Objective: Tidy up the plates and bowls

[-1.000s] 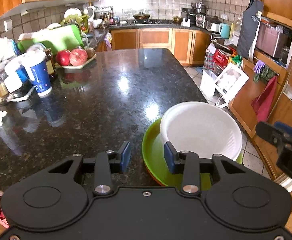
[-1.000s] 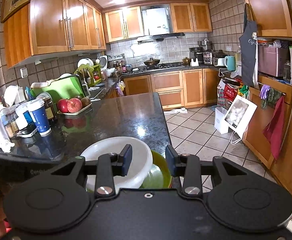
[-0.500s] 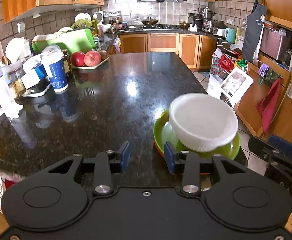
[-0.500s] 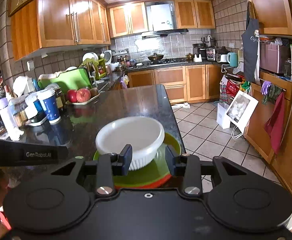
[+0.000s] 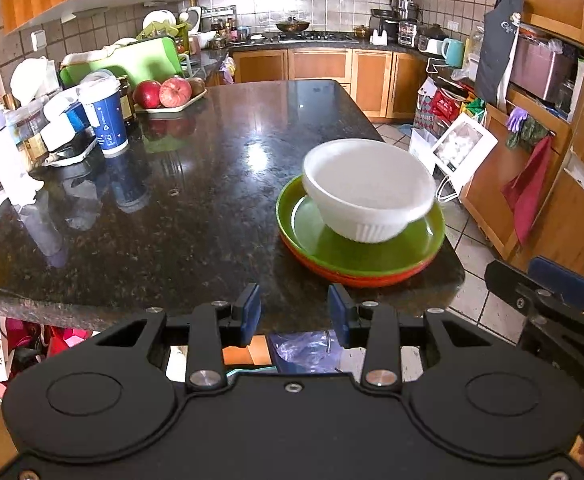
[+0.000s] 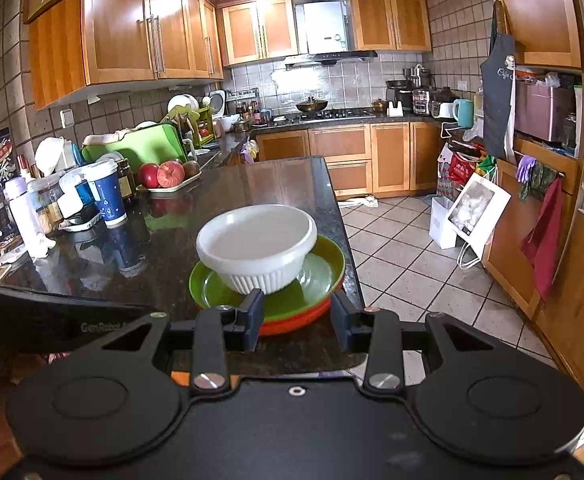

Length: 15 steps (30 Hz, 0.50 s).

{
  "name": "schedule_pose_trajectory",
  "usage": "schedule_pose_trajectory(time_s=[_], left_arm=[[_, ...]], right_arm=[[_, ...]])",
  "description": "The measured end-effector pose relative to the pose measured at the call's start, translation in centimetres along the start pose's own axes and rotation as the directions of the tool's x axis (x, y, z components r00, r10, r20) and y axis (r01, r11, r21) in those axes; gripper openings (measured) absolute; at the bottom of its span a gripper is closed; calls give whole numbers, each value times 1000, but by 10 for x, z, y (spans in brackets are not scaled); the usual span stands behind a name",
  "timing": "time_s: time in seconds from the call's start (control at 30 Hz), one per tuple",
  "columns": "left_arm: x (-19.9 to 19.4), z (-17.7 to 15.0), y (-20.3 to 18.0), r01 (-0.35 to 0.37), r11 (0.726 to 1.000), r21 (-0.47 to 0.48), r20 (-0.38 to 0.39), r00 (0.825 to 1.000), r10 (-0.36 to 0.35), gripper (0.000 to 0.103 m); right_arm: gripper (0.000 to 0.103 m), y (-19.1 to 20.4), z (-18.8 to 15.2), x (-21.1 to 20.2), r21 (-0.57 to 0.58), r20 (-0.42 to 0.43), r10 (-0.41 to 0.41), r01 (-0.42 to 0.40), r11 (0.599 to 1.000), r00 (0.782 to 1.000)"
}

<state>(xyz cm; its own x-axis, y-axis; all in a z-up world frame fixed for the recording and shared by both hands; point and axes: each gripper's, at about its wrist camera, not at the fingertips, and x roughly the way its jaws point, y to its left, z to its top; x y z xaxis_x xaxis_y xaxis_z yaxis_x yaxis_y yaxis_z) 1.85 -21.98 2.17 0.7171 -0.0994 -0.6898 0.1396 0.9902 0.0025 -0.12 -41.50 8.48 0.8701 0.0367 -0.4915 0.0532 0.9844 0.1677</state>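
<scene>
A white ribbed bowl [image 5: 368, 192] [image 6: 257, 246] sits in a green plate [image 5: 356, 248] [image 6: 312, 276], which is stacked on an orange plate [image 5: 364, 278] [image 6: 292, 322] at the near right corner of the dark granite counter [image 5: 171, 200] [image 6: 163, 248]. My left gripper [image 5: 295, 312] hangs open and empty over the counter's near edge, short of the stack and to its left. My right gripper [image 6: 296, 318] is open too, with nothing between its fingers, just in front of the orange plate's rim. Its blue-padded fingers [image 5: 564, 284] show at the right edge of the left wrist view.
A blue paper cup [image 5: 105, 118] [image 6: 109, 196], white bottles and jars crowd the counter's left side. A tray of apples [image 5: 163, 96] [image 6: 163, 176] and a green cutting board [image 5: 131, 62] stand behind. Tiled floor [image 6: 404, 256] with paper bags [image 6: 476, 208] lies right of the counter.
Both grippers have drawn back from the stack toward the counter's near edge, so the bowl and plates look smaller and farther. The stack itself has stayed put, and neither gripper's opening has altered.
</scene>
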Motion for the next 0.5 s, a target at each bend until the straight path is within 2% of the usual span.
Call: schedule_pose_trajectory(time_s=[0.5], left_arm=[[-12,-13,-16,-10,1000,16,5,1000,10,47]], right_arm=[[39,-3,-9,-11,-4,3,2,-2,1000,1000]])
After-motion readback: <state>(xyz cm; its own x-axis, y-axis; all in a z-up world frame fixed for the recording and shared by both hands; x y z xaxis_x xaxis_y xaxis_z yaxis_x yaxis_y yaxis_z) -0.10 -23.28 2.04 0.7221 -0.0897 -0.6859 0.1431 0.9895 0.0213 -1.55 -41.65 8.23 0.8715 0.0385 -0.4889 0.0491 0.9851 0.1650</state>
